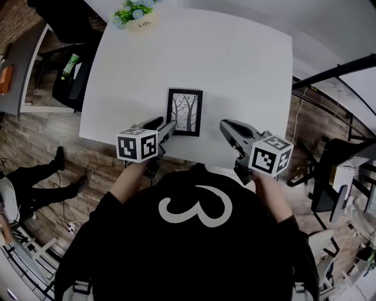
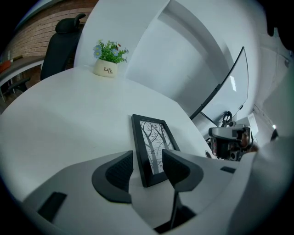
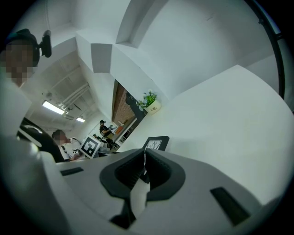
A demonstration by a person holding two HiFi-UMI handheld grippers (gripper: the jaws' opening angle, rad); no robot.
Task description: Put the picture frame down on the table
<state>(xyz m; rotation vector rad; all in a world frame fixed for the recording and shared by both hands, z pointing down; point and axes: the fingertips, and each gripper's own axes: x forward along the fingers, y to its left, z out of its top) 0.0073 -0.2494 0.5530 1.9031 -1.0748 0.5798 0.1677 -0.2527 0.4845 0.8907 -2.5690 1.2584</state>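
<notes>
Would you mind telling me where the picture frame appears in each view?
Head view: picture frame at centre, near the table's front edge.
Left gripper view: lower centre, seen between the left tool's parted jaws.
Right gripper view: small, just above the right tool's shut jaws.
Shared landmark: the potted plant at the far edge.

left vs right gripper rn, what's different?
Jaws: the left gripper has its jaws apart; the right gripper has its jaws together.
Contents: the picture frame's near corner lies in the left gripper's gap, apparently unclamped; the right gripper holds nothing.
Position: the left gripper is at the frame's near-left corner; the right gripper stands apart to the frame's right.
Shared: both are at the near edge of the white table.
</notes>
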